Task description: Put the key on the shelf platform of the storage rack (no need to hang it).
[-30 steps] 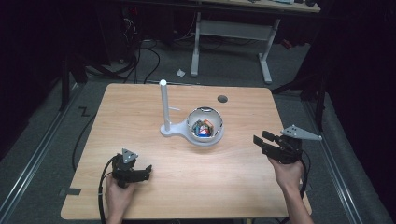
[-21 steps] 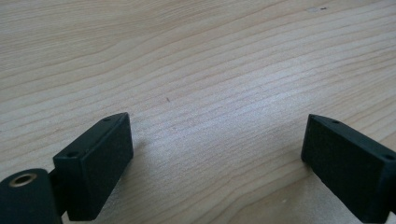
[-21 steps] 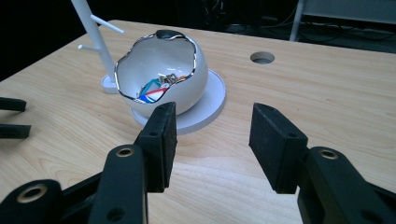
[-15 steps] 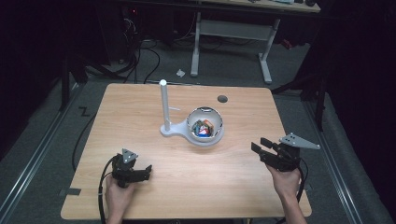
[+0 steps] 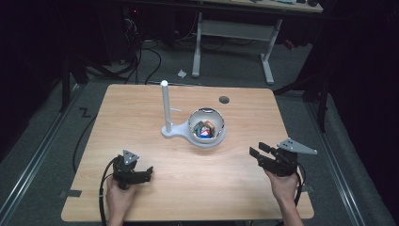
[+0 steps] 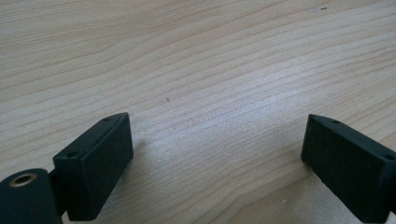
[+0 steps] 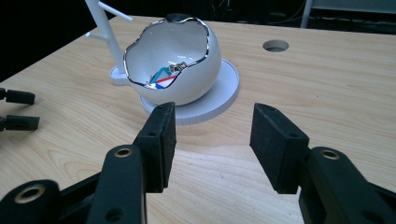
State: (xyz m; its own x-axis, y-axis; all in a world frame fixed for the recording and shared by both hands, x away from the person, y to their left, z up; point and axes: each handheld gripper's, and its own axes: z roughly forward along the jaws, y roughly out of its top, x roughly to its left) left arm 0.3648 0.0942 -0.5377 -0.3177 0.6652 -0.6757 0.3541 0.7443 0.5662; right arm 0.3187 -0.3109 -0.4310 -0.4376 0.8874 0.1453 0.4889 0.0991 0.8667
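1. Your left gripper (image 5: 147,172) and right gripper (image 5: 257,151) sit near the surface's (image 5: 141,108) front edge, fingers spread, empty.
2. The bowl (image 5: 206,128), mid-surface with bare wood around it, holds small colourful items.

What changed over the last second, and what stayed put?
The right gripper came back toward the person's edge of the table and a little inward, jaws open and empty. The left gripper, also open, the egg-shaped bowl and the white post stayed put.
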